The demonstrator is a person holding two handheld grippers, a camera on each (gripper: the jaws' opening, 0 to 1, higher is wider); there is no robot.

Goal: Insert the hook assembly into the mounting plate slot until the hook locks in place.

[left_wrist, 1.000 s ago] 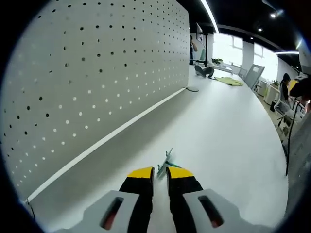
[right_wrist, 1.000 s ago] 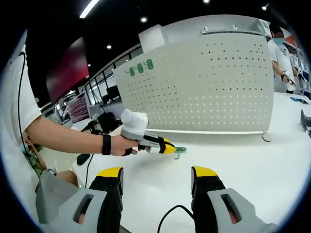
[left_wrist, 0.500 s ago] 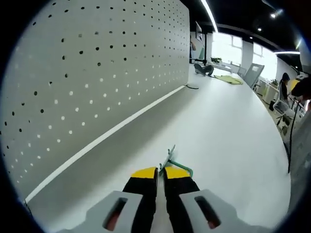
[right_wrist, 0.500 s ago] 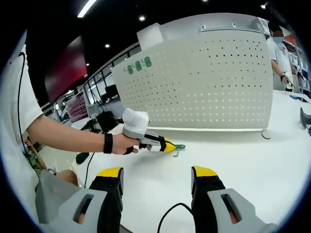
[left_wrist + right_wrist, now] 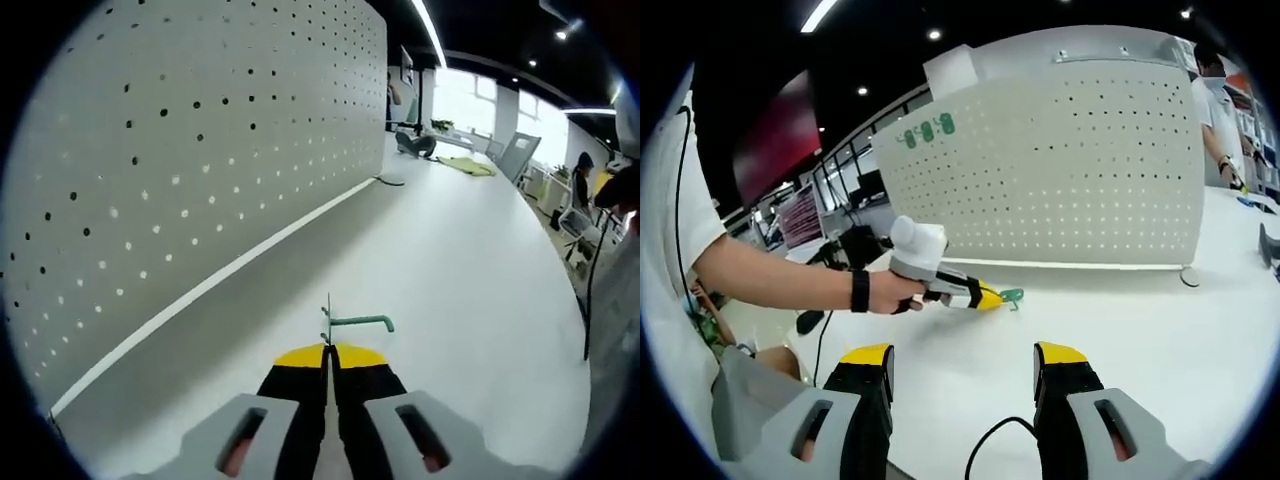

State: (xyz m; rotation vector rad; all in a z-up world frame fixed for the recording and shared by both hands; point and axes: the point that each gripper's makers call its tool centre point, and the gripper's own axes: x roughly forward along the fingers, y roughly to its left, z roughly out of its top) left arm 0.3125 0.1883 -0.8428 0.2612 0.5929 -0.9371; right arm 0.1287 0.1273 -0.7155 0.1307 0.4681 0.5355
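A small green hook sticks out level from between my left gripper's yellow-tipped jaws, which are shut on its flat plate just above the white table. The white pegboard stands upright along the left, a short way off. In the right gripper view, a hand holds the left gripper with the green hook at its tip, in front of the pegboard and below its holes. My right gripper stands open low over the table, well short of the hook.
A black cable loops between the right jaws. A person stands past the board's right end. A small disc lies at the board's foot. A yellow-green cloth and a dark object lie on the far table.
The left jaws have gone from slightly apart to fully shut on the hook. The hook has come up off the table and now points level. The right gripper has stayed open.
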